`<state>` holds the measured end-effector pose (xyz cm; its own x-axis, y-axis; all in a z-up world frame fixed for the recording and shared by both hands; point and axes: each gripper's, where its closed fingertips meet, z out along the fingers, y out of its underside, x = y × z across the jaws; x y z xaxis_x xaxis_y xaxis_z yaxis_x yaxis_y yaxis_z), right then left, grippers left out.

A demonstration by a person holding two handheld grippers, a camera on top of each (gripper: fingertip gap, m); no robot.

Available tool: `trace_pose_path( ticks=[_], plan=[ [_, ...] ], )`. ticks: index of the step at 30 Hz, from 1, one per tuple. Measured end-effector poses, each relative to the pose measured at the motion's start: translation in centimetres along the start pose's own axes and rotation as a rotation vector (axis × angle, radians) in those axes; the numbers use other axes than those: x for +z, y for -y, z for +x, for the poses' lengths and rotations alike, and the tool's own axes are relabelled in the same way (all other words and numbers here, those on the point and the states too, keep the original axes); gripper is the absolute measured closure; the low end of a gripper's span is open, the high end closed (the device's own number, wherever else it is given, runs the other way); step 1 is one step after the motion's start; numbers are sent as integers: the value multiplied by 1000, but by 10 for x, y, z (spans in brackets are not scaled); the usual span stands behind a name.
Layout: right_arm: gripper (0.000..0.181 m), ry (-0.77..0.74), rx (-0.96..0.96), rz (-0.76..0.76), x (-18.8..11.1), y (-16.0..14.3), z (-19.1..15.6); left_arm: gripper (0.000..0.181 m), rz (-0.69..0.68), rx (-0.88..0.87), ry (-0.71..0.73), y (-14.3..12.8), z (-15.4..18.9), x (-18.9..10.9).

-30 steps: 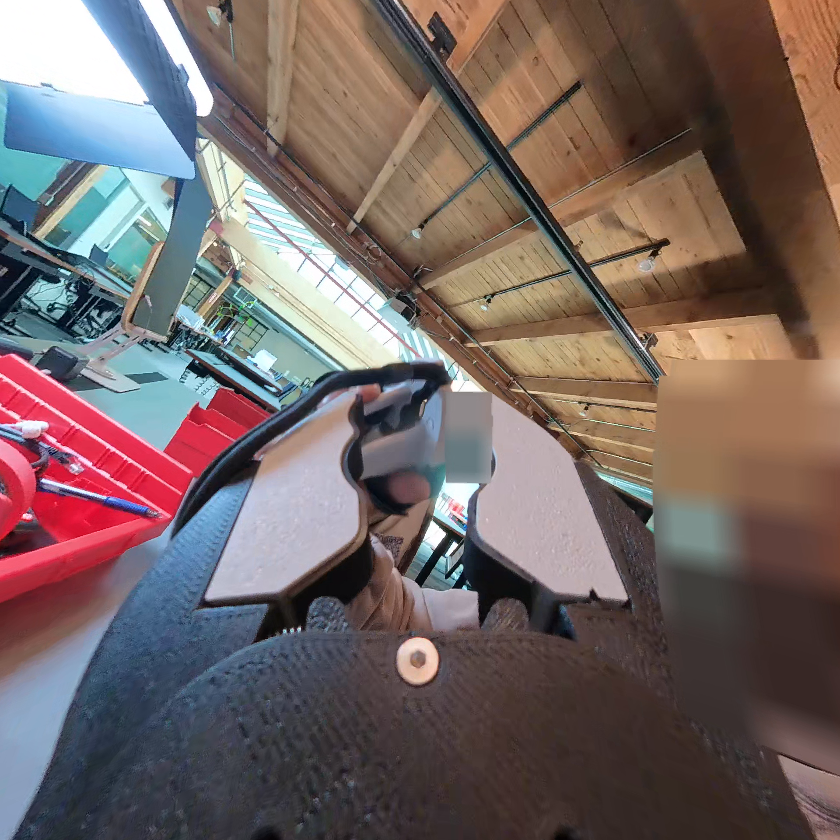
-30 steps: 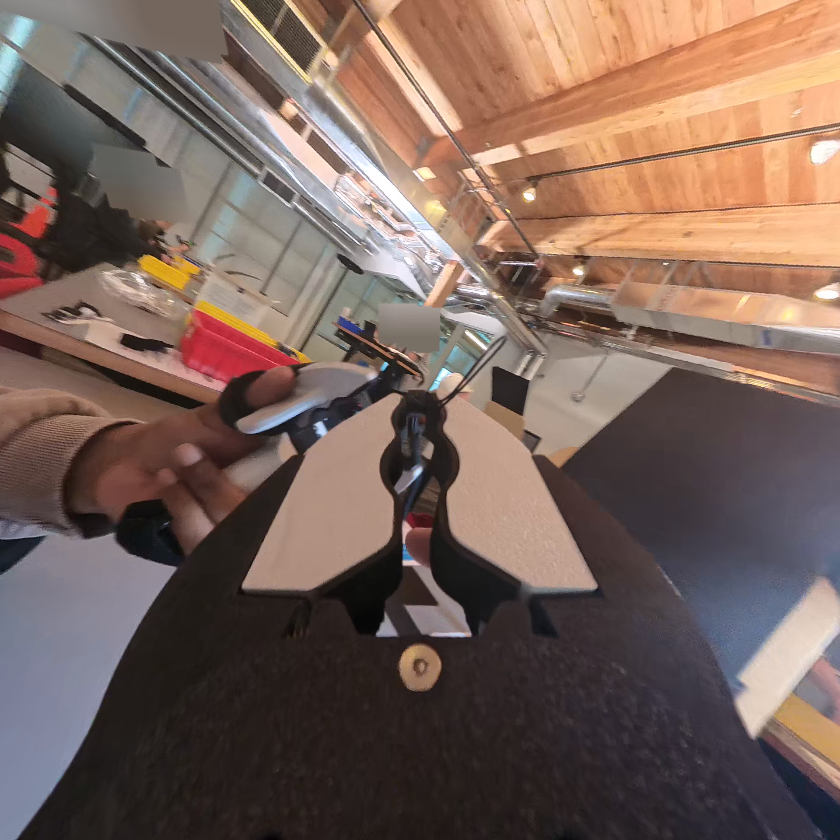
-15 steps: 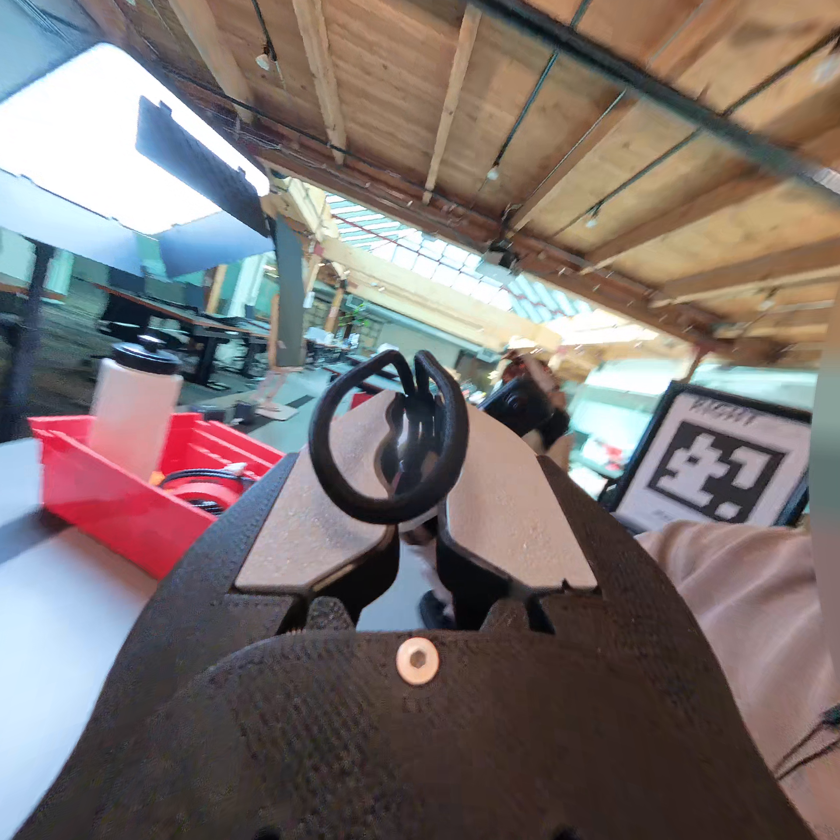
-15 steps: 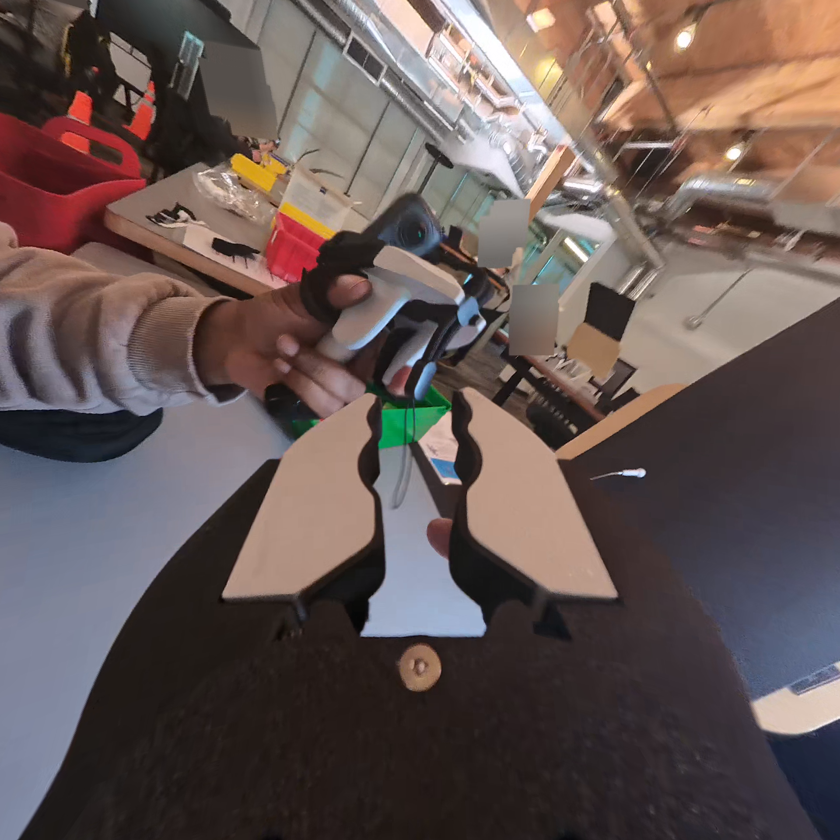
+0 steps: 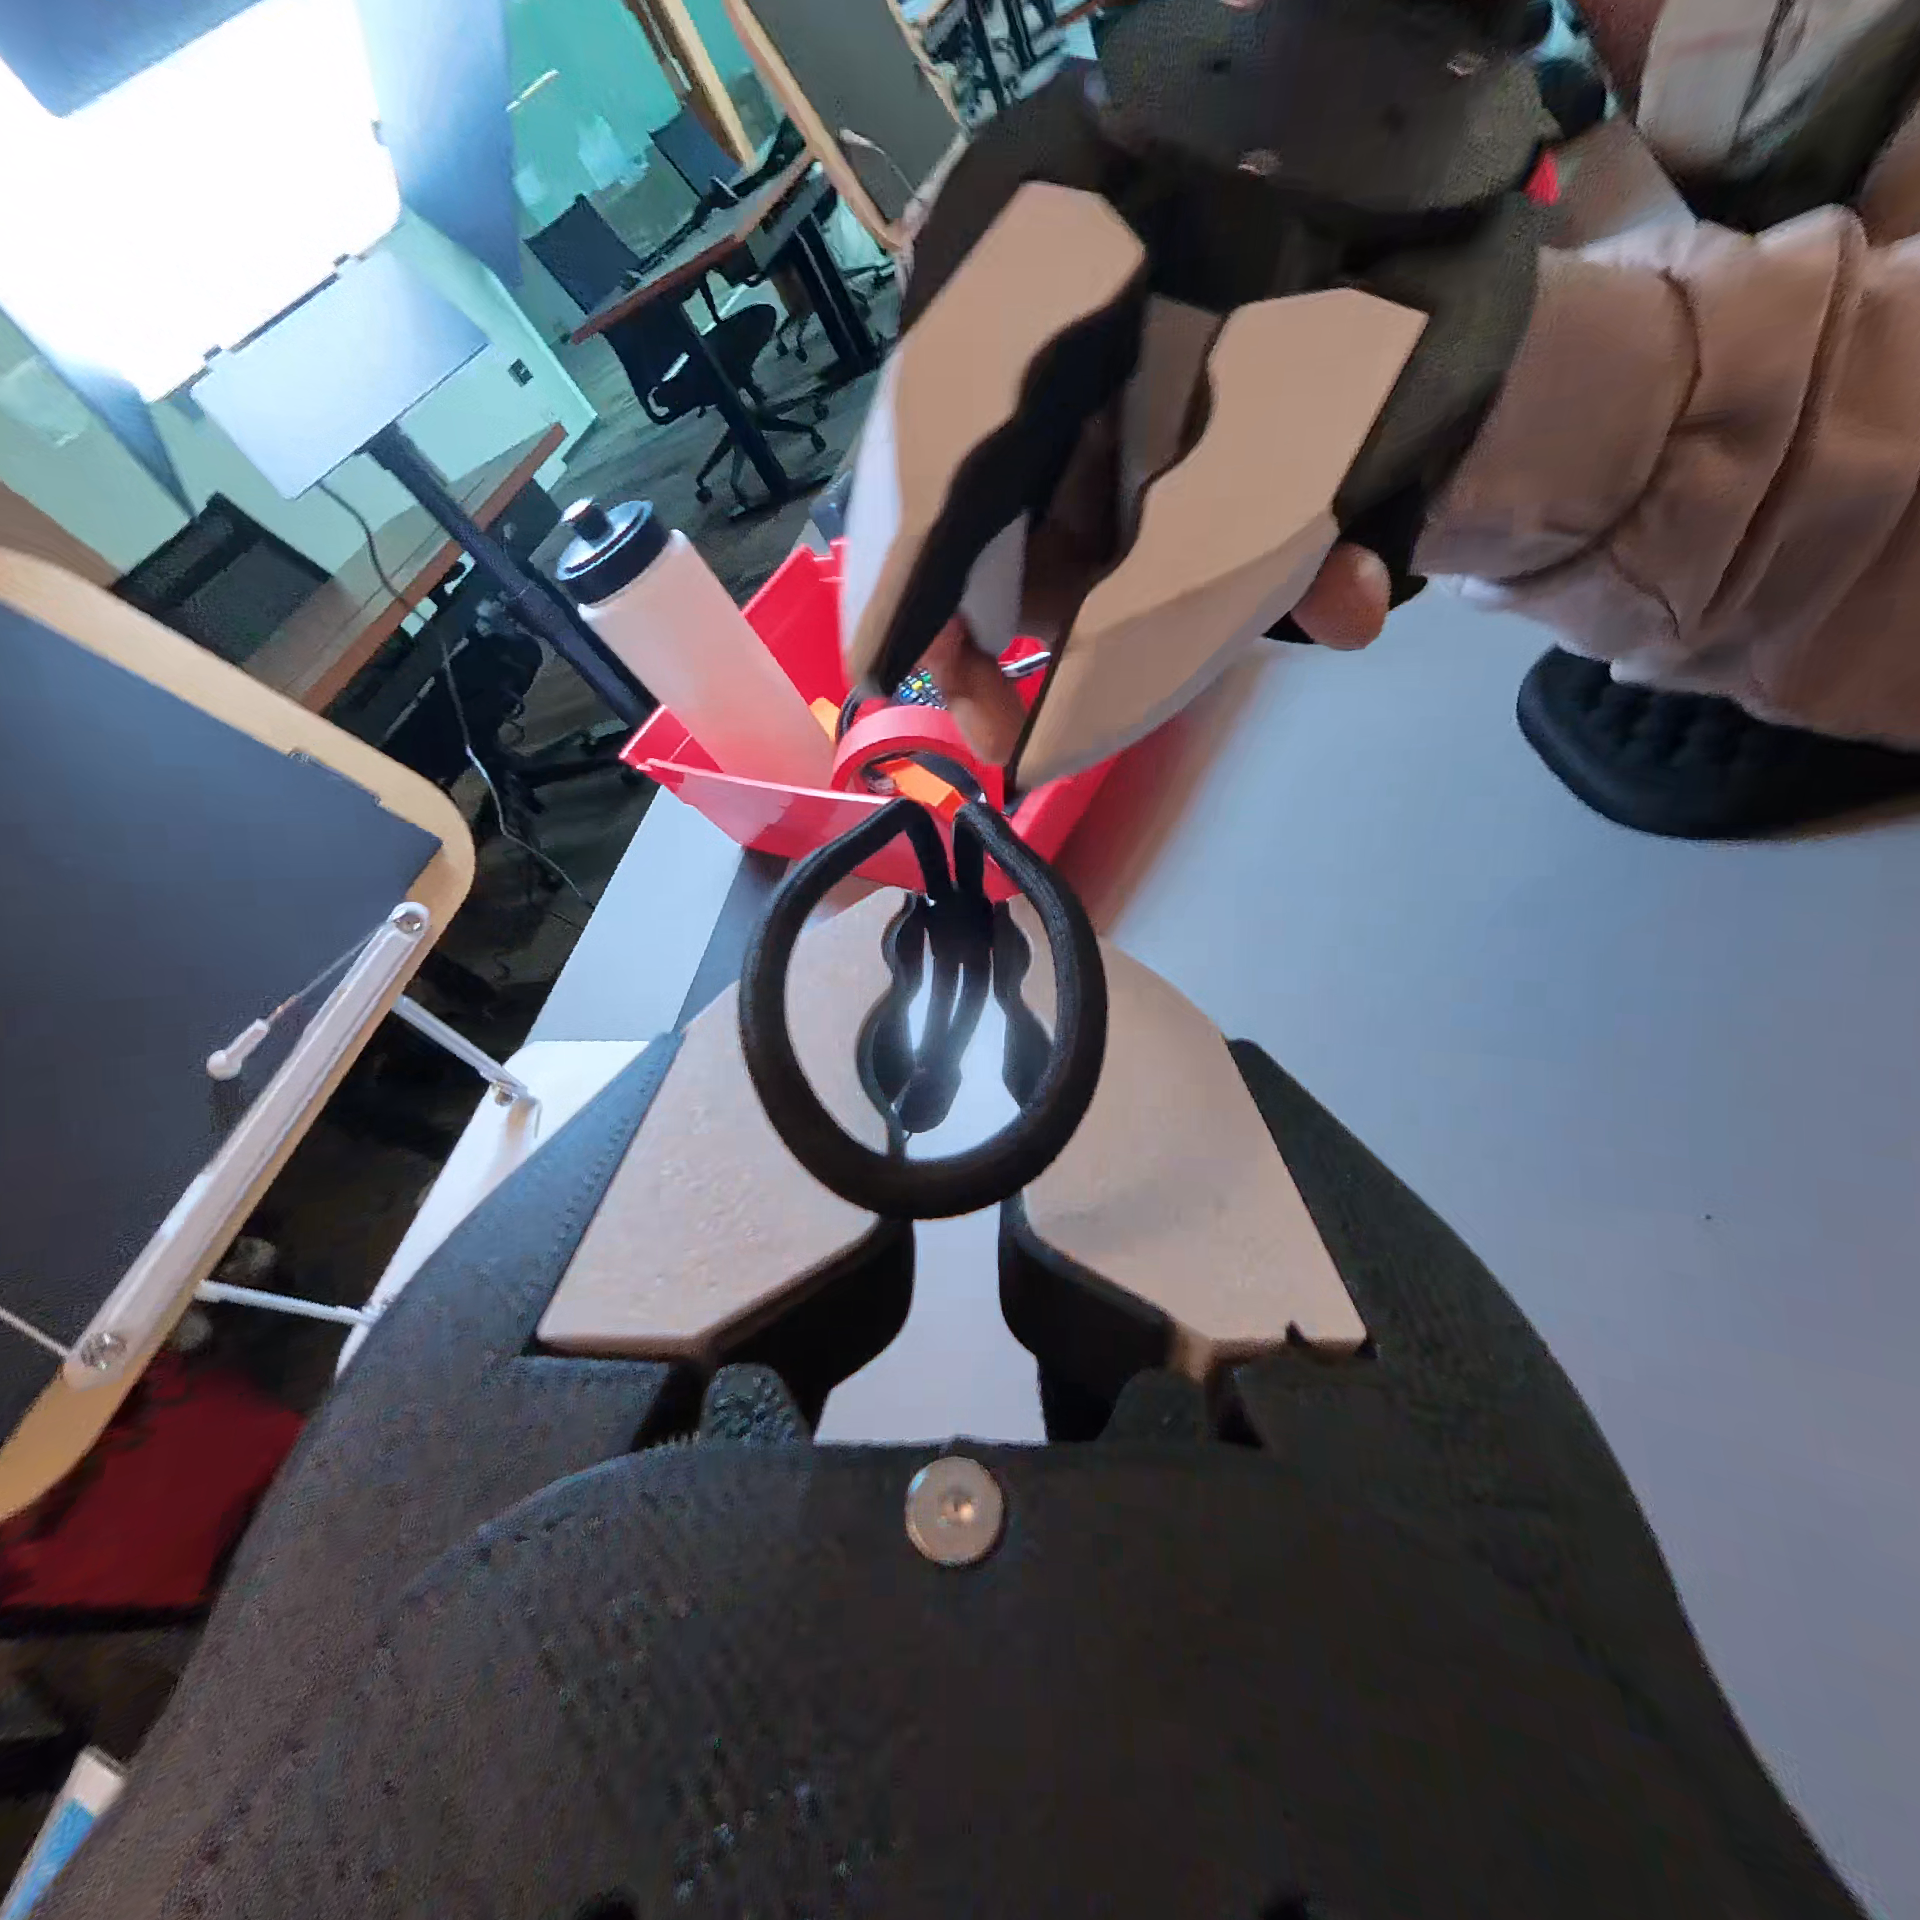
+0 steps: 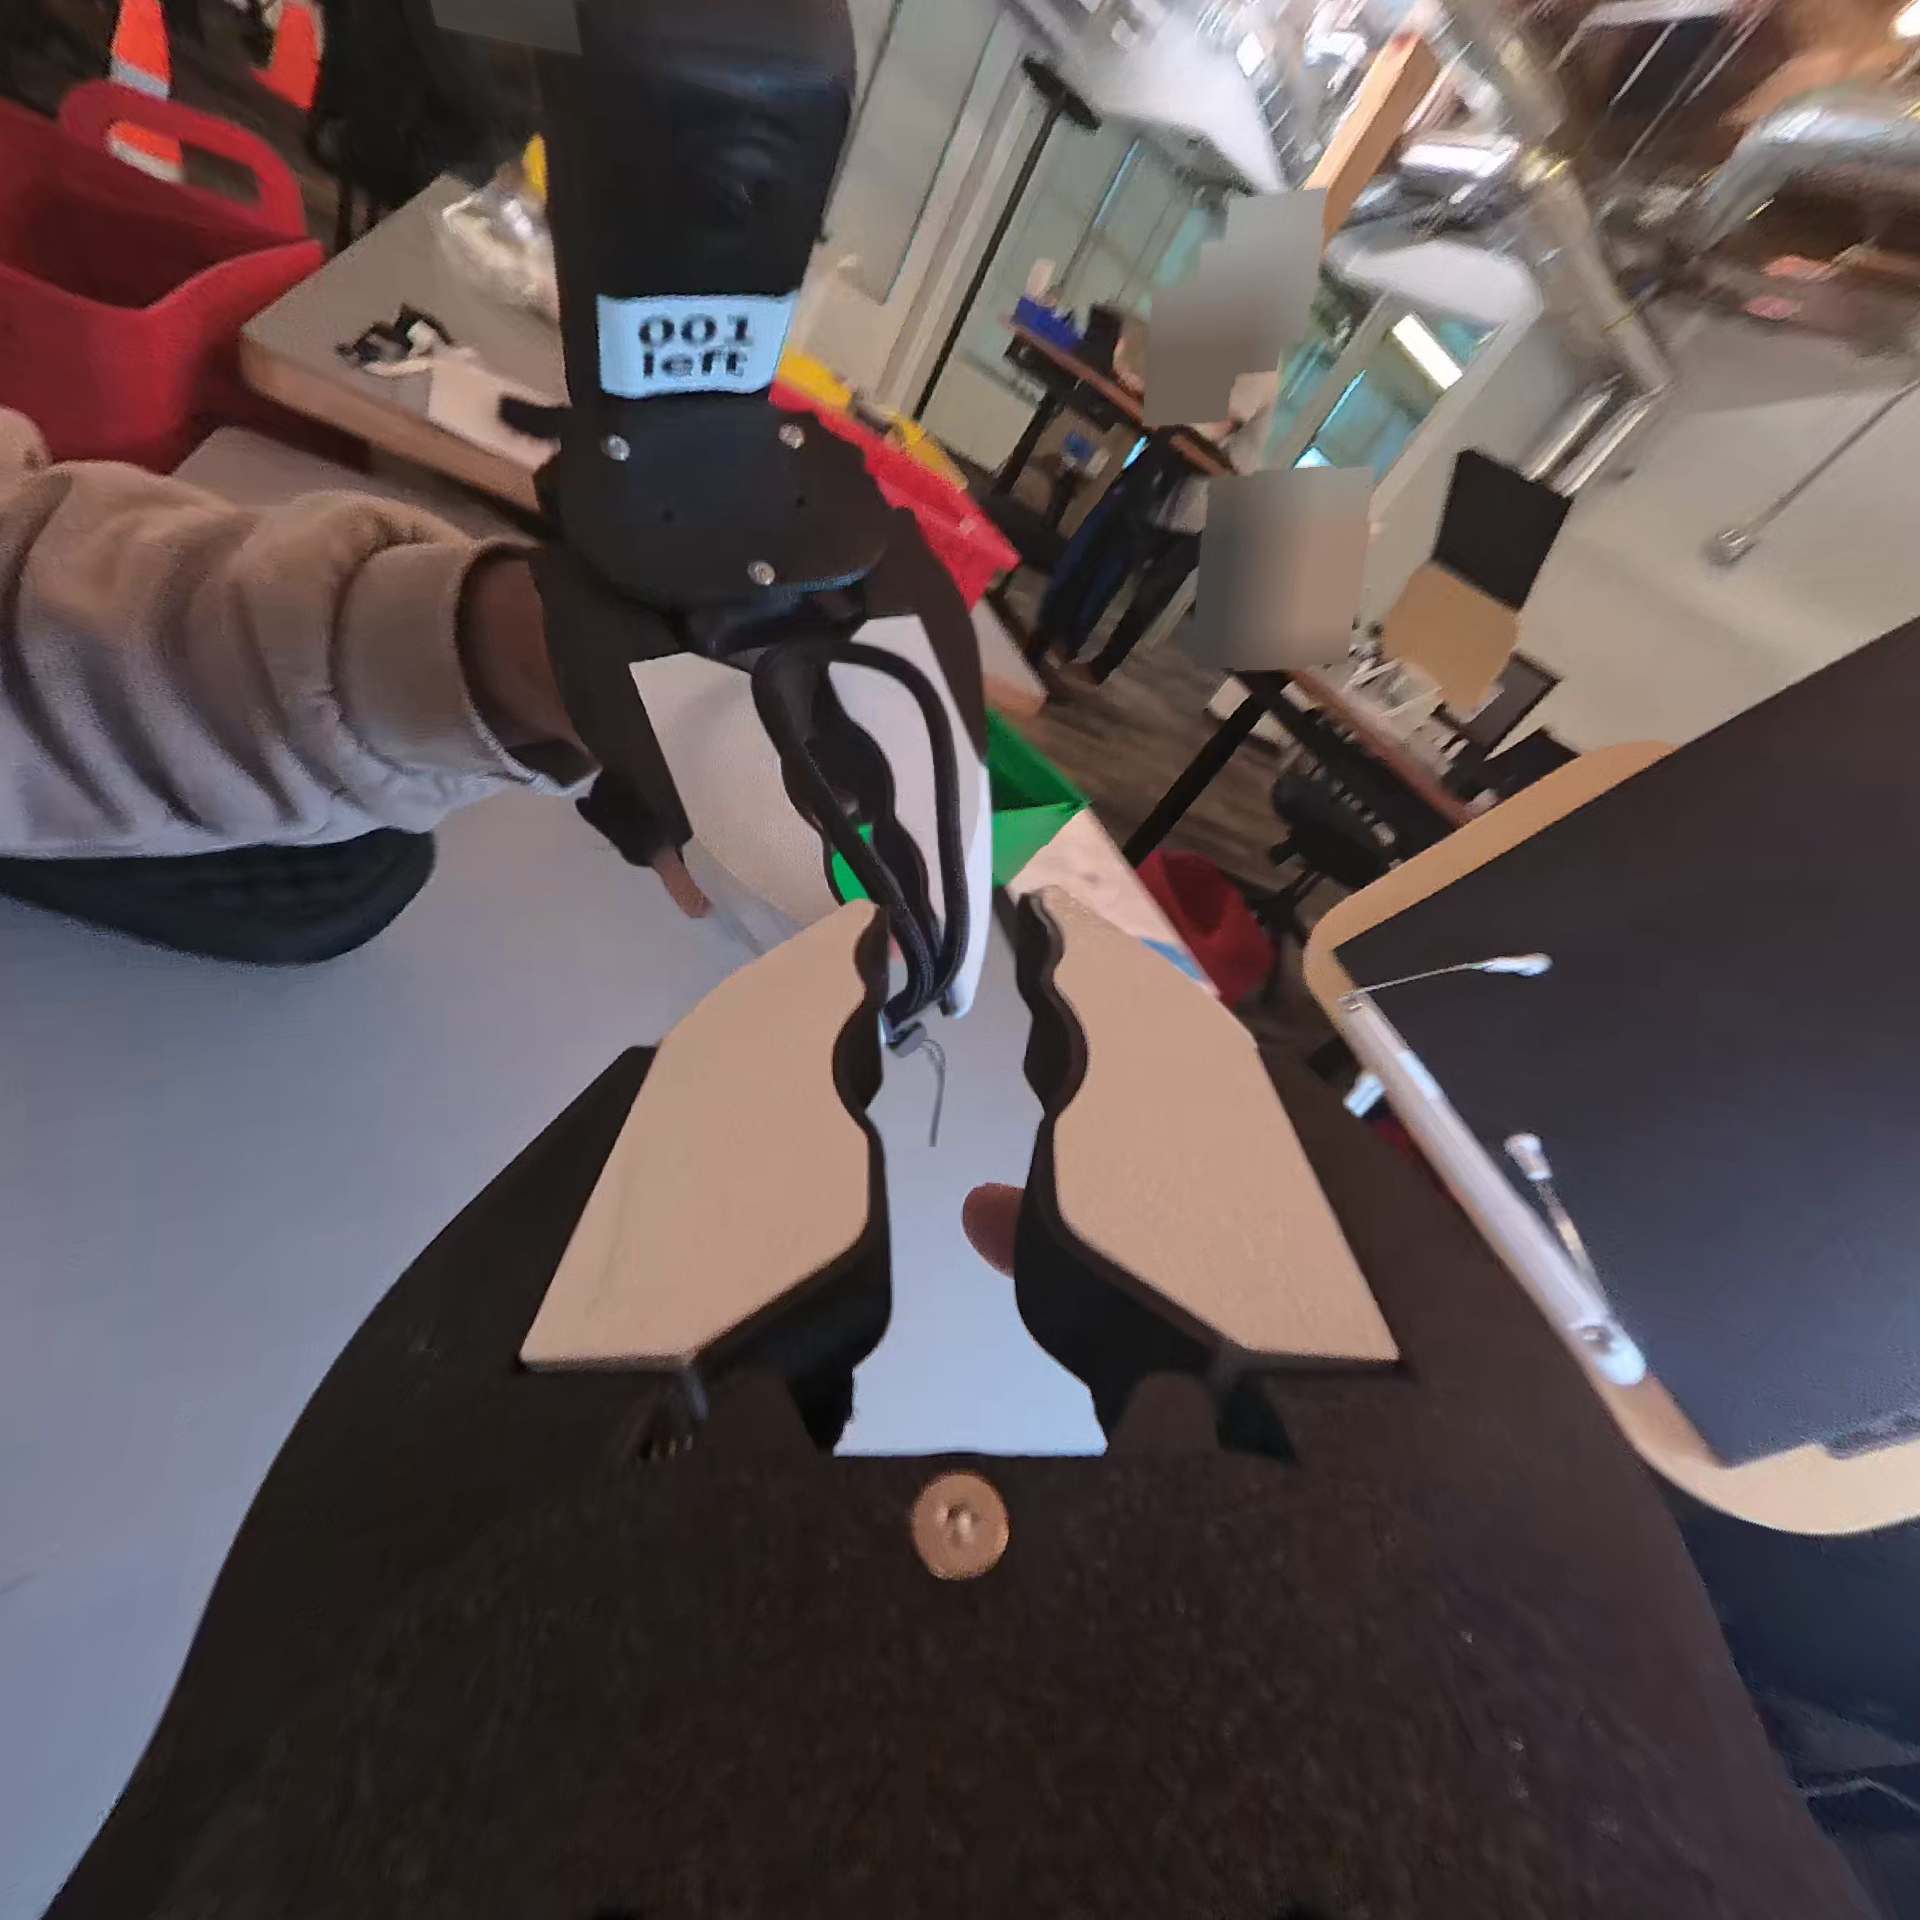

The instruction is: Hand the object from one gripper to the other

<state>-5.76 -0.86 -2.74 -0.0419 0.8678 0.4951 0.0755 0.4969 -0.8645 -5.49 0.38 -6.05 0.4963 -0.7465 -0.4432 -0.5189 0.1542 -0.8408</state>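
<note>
the left tool (image 5: 951,940) is closed to a narrow gap on a black elastic loop (image 5: 925,1049), which is pinched between its fingertips; the round part of the loop is draped back over the pale pads (image 5: 717,1195). in the right wrist view the same left tool (image 6: 914,997) is seen from the front, pointing down, and the loop (image 6: 883,821) is hung along its fingers as dark strands. the right tool (image 6: 951,925) is held open to a moderate width, and the tip of the left tool and the strands are placed between its fingertips, nearer its left finger; whether that finger is touched cannot be told. in the left wrist view the right tool (image 5: 945,727) is seen from above, its tips just beyond the loop's gripped end. each tool is held by a hand in a beige sleeve (image 5: 1683,447). below both, a light grey table (image 5: 1507,1039) is spread. at its far edge a red bin (image 5: 779,800) is set, in which a white bottle with a black cap (image 5: 686,634) and a red tape roll (image 5: 894,743) are kept. a black board with a wooden rim (image 6: 1662,1039) is seen beside the table.
</note>
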Motion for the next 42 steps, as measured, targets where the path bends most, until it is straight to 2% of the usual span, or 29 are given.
trace_pose_path(
  ticks=[2, 3, 4, 5, 7, 10, 14, 17, 22, 24, 27, 30, 33, 36, 39, 42],
  plan=[
    [152, 58, 23, -48, 3, -11, -7, 168, -9, 68, -7, 0, 9, 6],
    [155, 79, 22, -50, 3, -14, -10, 169, -19, 96, -13, -1, 12, 8],
    [169, 110, 16, -49, 3, -16, -15, 168, -29, 124, -11, -3, 14, 9],
    [175, 137, 11, -47, 2, -16, -19, 169, -32, 151, -1, -3, 14, 9],
    [176, 121, -16, -37, 1, -14, -17, 168, -10, 160, 3, -1, 14, 8],
    [177, 23, -48, 27, -5, 0, -2, 166, 102, 51, -3, 11, 5, -2],
    [178, -201, -58, 185, -27, 25, 36, 160, 253, -238, -91, 22, -13, -21],
    [177, -312, -104, 309, -43, 43, 48, 160, 368, -558, -278, 30, -14, -25],
    [178, -317, -177, 455, -45, 68, 29, 153, 710, -1173, -755, 53, -10, -22],
    [177, -278, -152, 494, -42, 74, 20, 153, 776, -1292, -831, 54, -5, -13],
    [177, -195, -119, 523, -35, 76, 6, 150, 828, -1303, -844, 67, 7, -9],
    [178, -102, -93, 522, -29, 74, -6, 149, 924, -1287, -788, 76, -1, -21],
    [177, -36, -78, 506, -26, 70, -13, 171, 906, -1230, -706, 72, -9, -26],
    [177, 15, -108, 401, -16, 55, -19, 177, 937, -1142, -634, 74, -20, -40],
    [174, 9, -132, 276, -10, 35, -14, 177, 856, -976, -517, 71, -24, -46],
    [157, 99, -93, 121, -10, 12, -16, 178, 702, -757, -331, 62, -30, -46]
  ],
)
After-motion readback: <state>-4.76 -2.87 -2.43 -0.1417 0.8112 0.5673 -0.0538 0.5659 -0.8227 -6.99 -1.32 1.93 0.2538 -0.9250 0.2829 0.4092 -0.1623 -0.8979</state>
